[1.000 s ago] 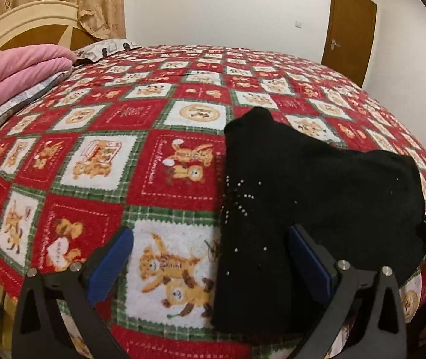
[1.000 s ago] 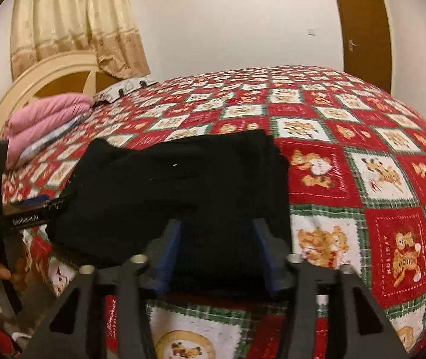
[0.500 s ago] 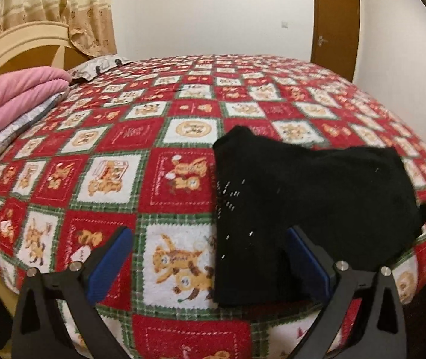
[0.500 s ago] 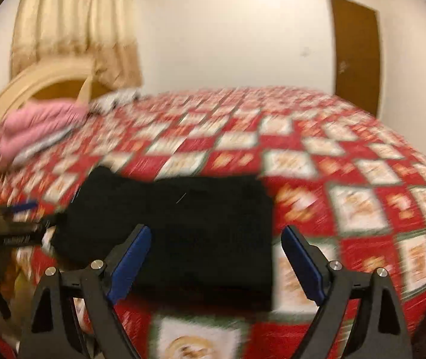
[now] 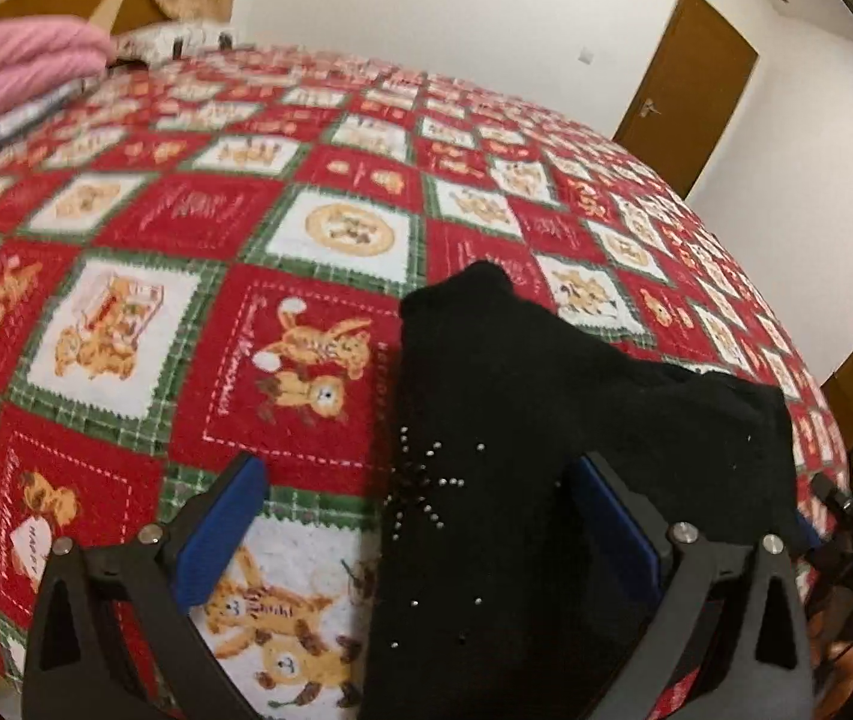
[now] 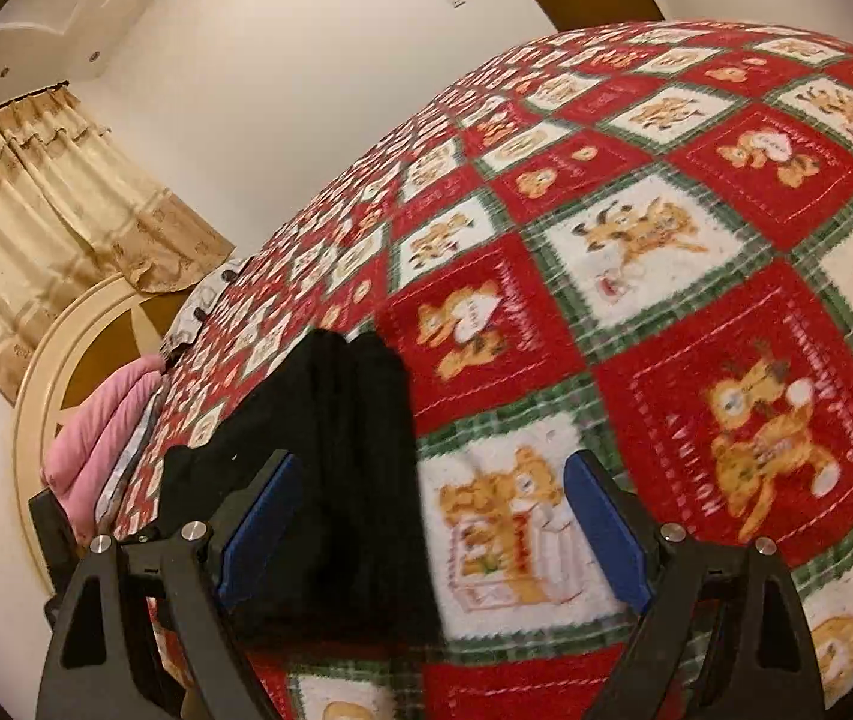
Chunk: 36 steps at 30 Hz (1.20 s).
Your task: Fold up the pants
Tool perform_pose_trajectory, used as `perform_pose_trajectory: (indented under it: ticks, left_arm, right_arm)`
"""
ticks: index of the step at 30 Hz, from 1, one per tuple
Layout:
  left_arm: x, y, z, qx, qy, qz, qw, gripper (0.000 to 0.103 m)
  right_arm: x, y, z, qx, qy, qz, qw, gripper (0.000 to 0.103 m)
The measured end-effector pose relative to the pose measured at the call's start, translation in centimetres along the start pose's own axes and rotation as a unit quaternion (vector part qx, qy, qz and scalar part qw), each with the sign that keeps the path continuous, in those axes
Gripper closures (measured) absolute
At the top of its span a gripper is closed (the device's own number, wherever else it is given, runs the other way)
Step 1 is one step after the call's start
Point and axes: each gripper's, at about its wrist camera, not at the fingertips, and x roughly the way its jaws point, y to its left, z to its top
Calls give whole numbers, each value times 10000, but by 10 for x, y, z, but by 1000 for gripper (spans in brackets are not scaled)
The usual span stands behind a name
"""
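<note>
Lying folded on the bedspread [image 5: 198, 228], the black pants [image 5: 546, 450] sit near the bed's close edge. The left gripper [image 5: 420, 516] hovers with fingers spread wide, the pants' edge at its two o'clock, nothing pinched. The right gripper [image 6: 432, 534] is also spread wide and empty, pants [image 6: 330, 450] at its ten o'clock.

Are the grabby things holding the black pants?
No. Both the left hand-held gripper and right hand-held gripper are open; the pants lie folded on the bedspread.
</note>
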Motion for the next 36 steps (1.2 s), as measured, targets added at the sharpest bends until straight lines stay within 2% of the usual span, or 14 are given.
perform_pose_trajectory:
  ticks: [2,8,12,16,19,20,24,27,29,31,32,33,34,36]
  left_arm:
    - [1,-5,-3,181,11,121,9998,0]
    - [-2,-11,-14,305,-95,103,9994,0]
    - [-1,-14,-18,429,-164,108,9989,0]
    - [-3,-10,-17,429,-7,-21,9991,0]
    - [-4,-12,-19,396,112,-118,9991,0]
    - [-5,-15,-20,431,139,-126,9989,0]
    - [-5,-26,-24,636,215,-145,9976,4]
    - [-4,-25,-23,586,230,-214,9978,4]
    - [-5,-22,-21,458,233,-258,9983,9]
    - [-7,-23,-20,454,219,-256,9984,27]
    - [-8,-26,-20,495,225,-305,9981,31]
    - [-9,-29,-20,561,210,-253,9979,38]
    - [-11,-31,-21,610,195,-262,9976,51]
    - [-14,-33,-21,595,140,-346,9975,62]
  right_arm:
    - [1,7,-10,-86,21,-46,10000,13]
    - [9,43,-37,-354,270,-124,9989,11]
    - [17,69,-47,-890,426,-476,9940,11]
    - [8,45,-37,-129,433,195,9988,14]
    - [9,46,-36,-278,499,199,9982,39]
    - [11,52,-38,-450,555,233,9972,55]
    - [19,67,-41,-951,550,7,9940,59]
    - [25,46,-36,-351,582,325,9972,56]
    - [25,36,-35,19,591,566,9966,55]
    - [27,29,-34,271,640,721,9950,55]
    - [28,31,-33,225,676,704,9950,55]
    - [28,35,-33,63,708,622,9955,56]
    - [28,41,-33,-123,724,496,9961,58]
    - [28,54,-35,-547,719,139,9958,63]
